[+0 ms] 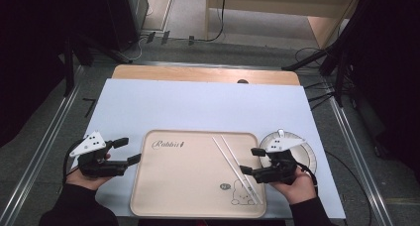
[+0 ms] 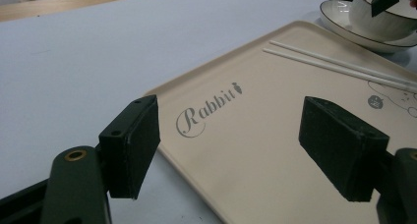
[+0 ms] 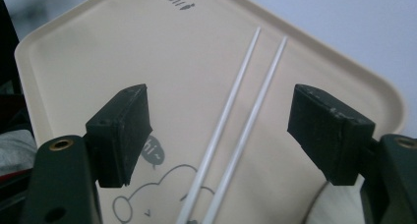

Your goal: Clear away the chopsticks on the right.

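Right gripper (image 1: 249,161): jaws spread wide, holding nothing, above two white plastic chopsticks (image 3: 236,121) lying on beige rectangular tray (image 1: 188,206); left gripper (image 1: 128,150) likewise spread, empty.

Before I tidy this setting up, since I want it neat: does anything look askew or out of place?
Nothing is spilled or broken. The two chopsticks lie side by side on the tray, slanted rather than square to its edge, ends over the rabbit drawing. The bowl on its saucer sits off the tray, at its right.

Cream tray (image 1: 193,186) with grey "Rabbit" lettering and a rabbit drawing; white chopsticks (image 1: 233,161). White sheet over a tan bench (image 1: 198,75); black tongs (image 1: 125,150).
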Demonstrator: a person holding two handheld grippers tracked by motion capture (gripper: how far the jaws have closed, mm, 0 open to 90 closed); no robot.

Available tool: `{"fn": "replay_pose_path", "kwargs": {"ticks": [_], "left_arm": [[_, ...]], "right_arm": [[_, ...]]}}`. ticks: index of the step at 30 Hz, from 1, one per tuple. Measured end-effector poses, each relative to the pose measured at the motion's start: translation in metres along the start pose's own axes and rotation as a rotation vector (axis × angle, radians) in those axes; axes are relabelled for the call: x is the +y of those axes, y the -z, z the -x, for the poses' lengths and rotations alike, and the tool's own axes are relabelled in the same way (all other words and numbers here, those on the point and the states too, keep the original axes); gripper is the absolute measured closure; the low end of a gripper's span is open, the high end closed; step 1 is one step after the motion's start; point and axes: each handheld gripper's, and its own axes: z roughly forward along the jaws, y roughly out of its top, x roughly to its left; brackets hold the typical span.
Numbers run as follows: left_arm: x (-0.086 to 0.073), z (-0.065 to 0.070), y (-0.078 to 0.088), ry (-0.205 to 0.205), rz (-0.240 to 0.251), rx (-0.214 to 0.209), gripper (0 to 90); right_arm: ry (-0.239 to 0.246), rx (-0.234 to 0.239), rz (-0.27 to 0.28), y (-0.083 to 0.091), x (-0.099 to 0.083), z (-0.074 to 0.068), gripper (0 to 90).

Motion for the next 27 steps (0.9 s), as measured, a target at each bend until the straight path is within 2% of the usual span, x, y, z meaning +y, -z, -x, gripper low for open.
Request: {"fn": "replay_pose_path", "kwargs": {"ticks": [4,8,14,17,23,27], "left_arm": [[-0.001,0.0,0.001,0.001,-0.004,0.002,23.8],[-0.002,0.0,0.003,0.003,-0.003,0.005,23.7],[-0.003,0.001,0.005,-0.001,-0.009,0.012,23.8],[-0.004,0.001,0.005,-0.001,-0.009,0.014,23.8],[-0.004,0.001,0.006,0.005,-0.006,0.015,23.8],[-0.005,0.001,0.006,0.003,-0.006,0.013,23.8]], "right_arm": [[0.008,0.015,0.023,0.011,0.002,0.014,23.2],[0.035,-0.003,0.053,0.024,0.002,0.026,22.5],[0.031,-0.02,0.085,0.043,-0.008,0.04,18.8],[0.023,-0.023,0.102,0.051,-0.015,0.046,18.8],[0.065,-0.011,0.145,0.066,-0.027,0.055,18.8],[0.071,-0.02,0.157,0.074,-0.034,0.058,18.8]]}}
